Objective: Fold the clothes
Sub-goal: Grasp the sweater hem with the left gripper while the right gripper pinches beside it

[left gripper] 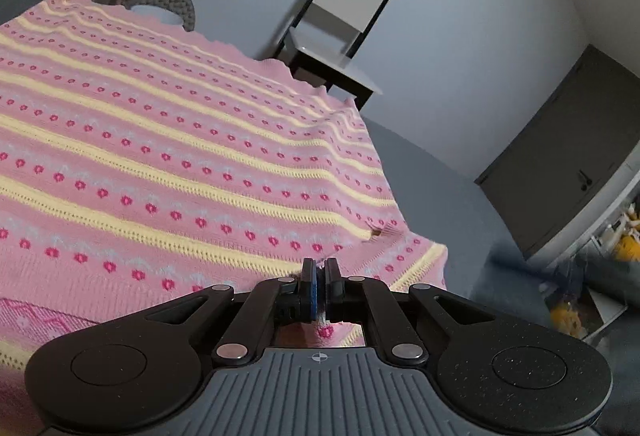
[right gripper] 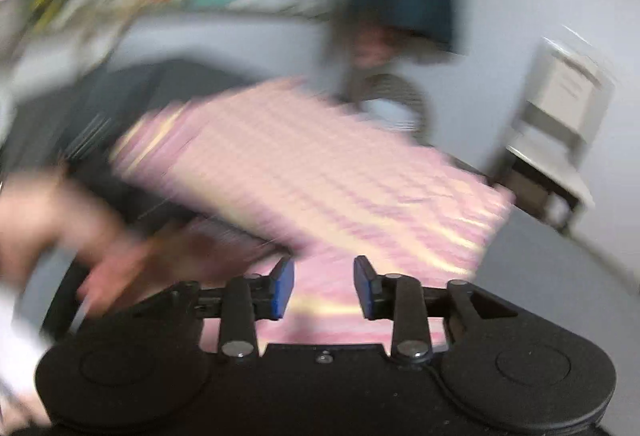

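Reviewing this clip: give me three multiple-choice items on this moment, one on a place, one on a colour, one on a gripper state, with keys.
1. Where does the chair stand? A) beyond the sweater's far edge, by the wall B) on the sweater C) between the right gripper's fingers
2. The sweater's main colour? A) green B) pink C) black
3. The left gripper is: A) wide open B) out of view C) shut on the sweater

Key: 1 A, chair stands past the sweater; 2 B, pink with yellow stripes; 3 C, left gripper pinches fabric, while the right gripper gapes.
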